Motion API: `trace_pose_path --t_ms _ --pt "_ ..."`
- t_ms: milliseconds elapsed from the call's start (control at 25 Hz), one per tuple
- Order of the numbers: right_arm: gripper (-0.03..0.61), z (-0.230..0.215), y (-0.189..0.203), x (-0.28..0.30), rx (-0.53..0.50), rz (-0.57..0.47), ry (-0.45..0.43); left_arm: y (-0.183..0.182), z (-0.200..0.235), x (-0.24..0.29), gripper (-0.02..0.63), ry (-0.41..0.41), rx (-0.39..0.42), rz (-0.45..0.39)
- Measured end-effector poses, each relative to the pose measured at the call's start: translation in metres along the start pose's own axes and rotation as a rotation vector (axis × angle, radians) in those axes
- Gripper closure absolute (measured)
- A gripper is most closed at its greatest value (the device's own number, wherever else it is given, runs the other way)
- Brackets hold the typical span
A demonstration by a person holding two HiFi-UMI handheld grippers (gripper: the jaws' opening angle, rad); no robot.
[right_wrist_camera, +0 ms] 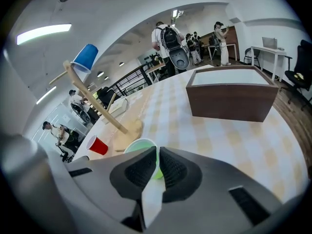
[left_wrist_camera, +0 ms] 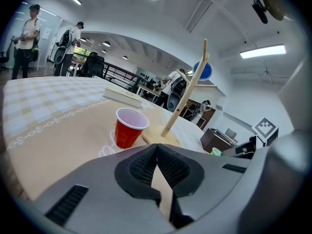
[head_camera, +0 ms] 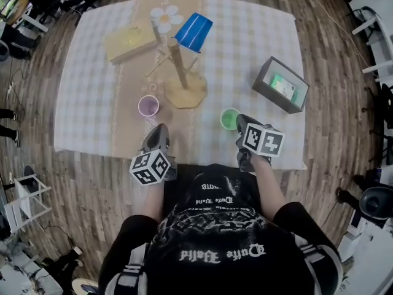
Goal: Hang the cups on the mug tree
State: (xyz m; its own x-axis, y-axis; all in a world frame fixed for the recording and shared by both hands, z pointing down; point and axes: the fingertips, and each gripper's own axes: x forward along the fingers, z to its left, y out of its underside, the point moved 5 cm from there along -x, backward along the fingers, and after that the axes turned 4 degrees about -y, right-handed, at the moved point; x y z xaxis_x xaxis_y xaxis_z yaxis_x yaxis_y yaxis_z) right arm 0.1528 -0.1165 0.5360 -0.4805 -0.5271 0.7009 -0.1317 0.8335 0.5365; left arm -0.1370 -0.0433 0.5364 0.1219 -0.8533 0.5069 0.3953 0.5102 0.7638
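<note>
Two hand-held grippers are working at the near side of a cloth-covered table [head_camera: 86,103], whose pale checks are being crossed from near to far by a beige runner [head_camera: 129,128]. At the left, the left gripper [left_wrist_camera: 157,146] is hovering low over the runner with its jaws pressed together and nothing lying between them. It is pointing toward the red cup [left_wrist_camera: 127,128], which is standing upright and mouth up just left of the mug tree's base, apart from the gripper. At the right, the right gripper [right_wrist_camera: 157,152] is pinching the green cup [head_camera: 229,118] by the wall on its right side, with one pad lying on each face of that wall just below the rim. This cup is sitting mouth up close to the table's near edge, to the right of the tree's base and clear of it; whether its bottom is resting on the cloth cannot be told. At the middle of the table, the mug tree [head_camera: 180,66] is standing on the runner, a wooden pole with side pegs rising from a round wooden base. One blue cup [head_camera: 193,31] is already hanging on an upper peg on the tree's far side. Farther right, a dark box [right_wrist_camera: 229,101] with an open top is lying well apart from the green cup, and a flat yellow box [head_camera: 129,40] is lying at the far left, beyond the red cup.
</note>
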Motion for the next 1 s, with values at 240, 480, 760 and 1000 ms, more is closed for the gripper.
trace_pose_path --t_ms 240,480,760,1000 --pt "0.551 -0.006 -0.028 -0.007 -0.024 -0.036 -0.014 -0.003 -0.02 0.01 0.595 -0.024 -0.004 -0.009" --pt "0.552 0.02 -0.048 -0.015 -0.056 -0.1 -0.043 -0.007 -0.021 0.005 0.594 -0.044 0.005 -0.012" --pt "0.552 0.059 -0.073 -0.035 -0.156 -0.217 -0.072 0.003 -0.021 -0.01 0.595 -0.068 -0.015 -0.029" --pt "0.552 0.064 -0.094 -0.042 -0.204 -0.25 -0.075 0.006 -0.032 -0.009 0.594 -0.101 -0.023 -0.036"
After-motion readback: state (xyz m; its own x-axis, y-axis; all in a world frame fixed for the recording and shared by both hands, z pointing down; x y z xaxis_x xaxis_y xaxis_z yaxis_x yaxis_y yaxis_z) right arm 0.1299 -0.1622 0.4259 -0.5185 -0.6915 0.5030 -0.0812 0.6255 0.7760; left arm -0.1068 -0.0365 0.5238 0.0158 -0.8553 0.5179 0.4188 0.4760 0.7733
